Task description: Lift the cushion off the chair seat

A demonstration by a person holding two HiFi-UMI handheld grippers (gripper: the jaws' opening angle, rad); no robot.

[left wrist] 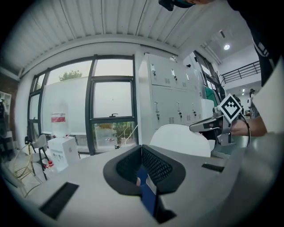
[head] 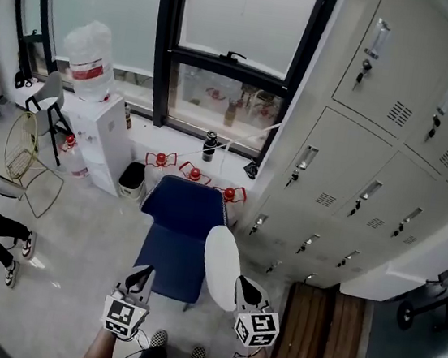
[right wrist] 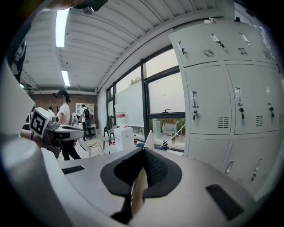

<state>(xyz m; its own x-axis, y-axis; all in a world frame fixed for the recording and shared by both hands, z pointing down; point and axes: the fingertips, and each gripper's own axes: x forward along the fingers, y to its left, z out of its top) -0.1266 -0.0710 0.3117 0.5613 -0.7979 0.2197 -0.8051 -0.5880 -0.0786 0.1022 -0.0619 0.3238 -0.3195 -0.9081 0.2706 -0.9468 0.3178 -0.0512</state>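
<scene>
Cushion: white cushion was held on edge above blue chair seat, lower centre.
Right fingers: clamped on cushion rim.
Left fingers: clamped on blue strip, source unclear.
Risk: slip judged possible; rim pinched thinly.

The cushion is white and the chair deep blue. Black-and-white square markers pattern the cubes on the left tool and right tool. The lockers are pale grey, the window frame black, the floor grey
</scene>
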